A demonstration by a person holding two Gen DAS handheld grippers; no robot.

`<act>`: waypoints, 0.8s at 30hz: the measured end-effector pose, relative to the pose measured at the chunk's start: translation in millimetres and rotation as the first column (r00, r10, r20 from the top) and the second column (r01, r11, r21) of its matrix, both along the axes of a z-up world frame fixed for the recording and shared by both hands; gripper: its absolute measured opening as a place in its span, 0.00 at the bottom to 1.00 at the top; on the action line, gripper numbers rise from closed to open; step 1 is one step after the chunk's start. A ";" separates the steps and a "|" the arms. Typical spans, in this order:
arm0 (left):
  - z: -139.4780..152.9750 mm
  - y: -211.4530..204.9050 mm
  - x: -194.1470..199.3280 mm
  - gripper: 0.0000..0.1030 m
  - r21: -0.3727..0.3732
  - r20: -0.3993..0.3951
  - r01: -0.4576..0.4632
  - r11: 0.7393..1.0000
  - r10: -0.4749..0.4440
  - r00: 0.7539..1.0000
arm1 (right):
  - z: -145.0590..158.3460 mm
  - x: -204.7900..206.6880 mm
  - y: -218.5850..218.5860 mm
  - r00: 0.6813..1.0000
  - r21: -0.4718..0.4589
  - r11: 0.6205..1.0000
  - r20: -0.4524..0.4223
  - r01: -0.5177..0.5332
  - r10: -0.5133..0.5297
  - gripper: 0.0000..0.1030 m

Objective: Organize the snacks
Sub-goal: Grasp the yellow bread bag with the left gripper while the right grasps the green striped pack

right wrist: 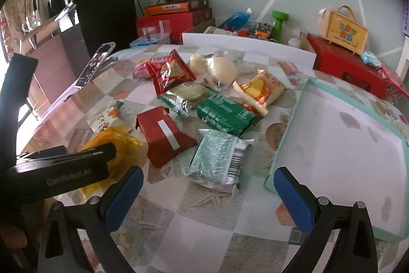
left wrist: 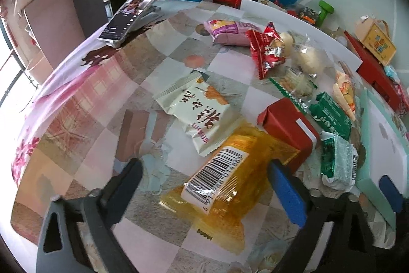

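1. Left gripper (left wrist: 204, 187): jaws spread wide, nothing held. It straddles the translucent yellow plastic snack packet with a white barcode label (left wrist: 230, 186), which lies flat on the glossy patchwork-print tablecloth (left wrist: 89, 119).

2. Right gripper (right wrist: 208, 192): jaws likewise apart and unloaded. It hovers above the cloth, facing the pale green crinkled foil packet with a barcode (right wrist: 217, 160). The shallow mint-green cardboard tray with a white floor (right wrist: 288, 119) lies just to its right and appears bare.

3. Remaining snacks lie loose in a heap beyond: a red folded paper carton with a white strip (right wrist: 161, 134), a dark green rectangular wrapper (right wrist: 225, 114), a white packet printed with orange and red script (left wrist: 196, 114), a red foil bag (right wrist: 171, 73) and clear-wrapped pale buns (right wrist: 221, 71).

4. Judged step: the left gripper is lining up to grasp the yellow packet, presumably for transfer to the tray. No snack is seen in the tray, so the task is judged at an early stage.

5. Recommended practice: lower until both pads sit beside the packet's bulk, close across the narrow width, and avoid pinching only the loose film edge, which would likely slip. The red carton touches the packet's far end; lift straight up to avoid dragging it.

6. Risk: the tablecloth looks slick, so the packet may slide if only one pad contacts it.
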State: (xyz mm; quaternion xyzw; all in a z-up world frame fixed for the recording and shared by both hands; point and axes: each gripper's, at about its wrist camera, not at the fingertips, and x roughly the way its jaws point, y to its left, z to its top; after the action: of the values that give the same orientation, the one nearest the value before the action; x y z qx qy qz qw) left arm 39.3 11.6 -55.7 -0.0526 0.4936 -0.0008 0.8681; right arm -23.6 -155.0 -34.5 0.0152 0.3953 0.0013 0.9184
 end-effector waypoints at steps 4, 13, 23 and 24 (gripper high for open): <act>-2.0 -5.5 0.6 0.80 -0.035 -0.006 0.036 0.999 -0.037 0.999 | -5.0 6.4 -1.3 1.000 0.006 1.000 -0.006 0.011 -0.011 1.00; -5.6 5.6 3.2 0.63 -0.109 -0.021 0.013 0.994 -0.015 1.000 | -12.0 16.0 -2.9 1.000 0.061 0.998 -0.002 0.002 -0.002 0.87; -9.4 9.6 5.1 0.63 -0.113 -0.038 0.009 0.994 -0.014 0.999 | -29.3 31.7 -13.7 0.995 0.038 0.996 -0.066 0.079 -0.077 0.59; -9.6 8.9 5.1 0.63 -0.103 -0.039 0.014 0.995 -0.018 0.999 | -30.3 32.4 -13.8 0.994 0.037 0.996 -0.069 0.083 -0.080 0.57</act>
State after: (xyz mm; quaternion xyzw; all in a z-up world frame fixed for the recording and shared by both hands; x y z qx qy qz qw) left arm 44.4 20.5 -65.3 -0.0932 0.5104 -0.0323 0.8543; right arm 8.7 -168.8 -64.8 0.0496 0.4248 -0.0290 0.9035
